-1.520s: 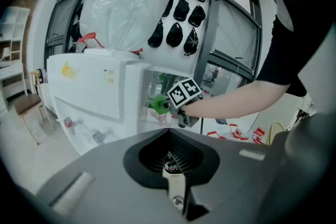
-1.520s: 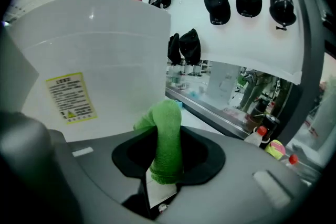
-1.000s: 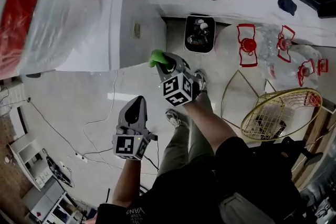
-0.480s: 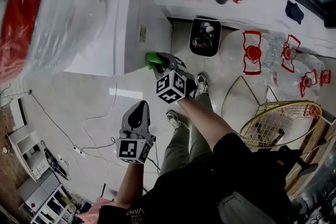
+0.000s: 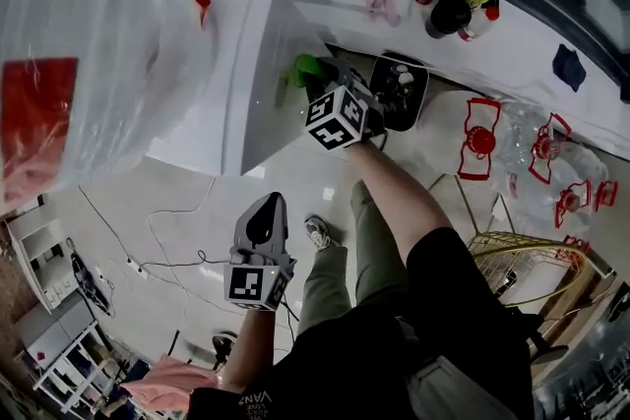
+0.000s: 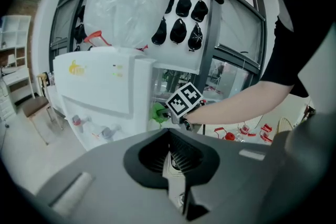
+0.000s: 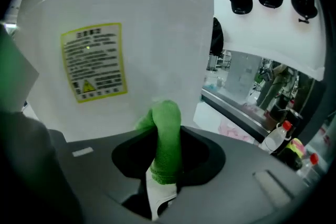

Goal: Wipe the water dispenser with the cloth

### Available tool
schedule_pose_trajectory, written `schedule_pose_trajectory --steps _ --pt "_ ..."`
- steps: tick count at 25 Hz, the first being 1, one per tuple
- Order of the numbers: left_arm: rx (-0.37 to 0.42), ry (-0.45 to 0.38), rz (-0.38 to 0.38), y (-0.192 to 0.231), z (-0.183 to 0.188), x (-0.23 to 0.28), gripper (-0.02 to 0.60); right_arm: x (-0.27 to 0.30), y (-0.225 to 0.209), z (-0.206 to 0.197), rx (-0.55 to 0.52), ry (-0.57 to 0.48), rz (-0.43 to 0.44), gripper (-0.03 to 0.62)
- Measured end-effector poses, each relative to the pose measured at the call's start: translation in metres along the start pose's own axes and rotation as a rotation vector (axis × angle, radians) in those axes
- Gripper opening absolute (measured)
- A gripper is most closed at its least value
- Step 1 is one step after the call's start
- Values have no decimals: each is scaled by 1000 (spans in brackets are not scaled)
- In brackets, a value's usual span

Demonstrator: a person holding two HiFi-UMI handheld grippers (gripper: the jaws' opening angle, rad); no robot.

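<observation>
**Right gripper.** The right gripper [image 5: 323, 80] is raised to the side of the water dispenser [image 5: 258, 64]. Its jaws are clenched on the green cloth [image 7: 166, 136]. In the right gripper view the cloth stands up between the jaws as a folded roll. The top of the roll lies against the dispenser's white side panel, below and to the right of the yellow warning label [image 7: 96, 60].

**Left gripper.** The left gripper [image 5: 263, 210] is held low, above the floor [image 5: 167, 202] and well apart from the dispenser. Its jaws are clenched together with nothing between them. It faces the dispenser's front, where two taps [image 6: 92, 127] are visible.

**Surroundings.** A large clear water bottle [image 5: 89, 54] sits on top of the dispenser. A black bin [image 5: 402, 93] stands on the floor just beside the right gripper's marker cube.
</observation>
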State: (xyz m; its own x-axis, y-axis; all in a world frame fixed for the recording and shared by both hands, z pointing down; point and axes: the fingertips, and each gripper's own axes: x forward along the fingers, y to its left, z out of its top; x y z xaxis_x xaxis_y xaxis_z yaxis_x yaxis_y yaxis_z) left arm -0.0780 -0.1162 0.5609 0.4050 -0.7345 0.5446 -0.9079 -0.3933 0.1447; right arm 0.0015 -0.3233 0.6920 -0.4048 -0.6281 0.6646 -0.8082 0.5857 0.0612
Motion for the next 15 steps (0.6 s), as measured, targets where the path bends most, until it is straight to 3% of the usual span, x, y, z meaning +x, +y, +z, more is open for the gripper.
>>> schedule_pose_trajectory --steps 8,15 --pt "-29 20 23 -1 0 18 2 36 -54 11 -2 19 -55 115" --pt "-21 22 7 2 -4 17 2 40 -75 6 39 26 -114 115"
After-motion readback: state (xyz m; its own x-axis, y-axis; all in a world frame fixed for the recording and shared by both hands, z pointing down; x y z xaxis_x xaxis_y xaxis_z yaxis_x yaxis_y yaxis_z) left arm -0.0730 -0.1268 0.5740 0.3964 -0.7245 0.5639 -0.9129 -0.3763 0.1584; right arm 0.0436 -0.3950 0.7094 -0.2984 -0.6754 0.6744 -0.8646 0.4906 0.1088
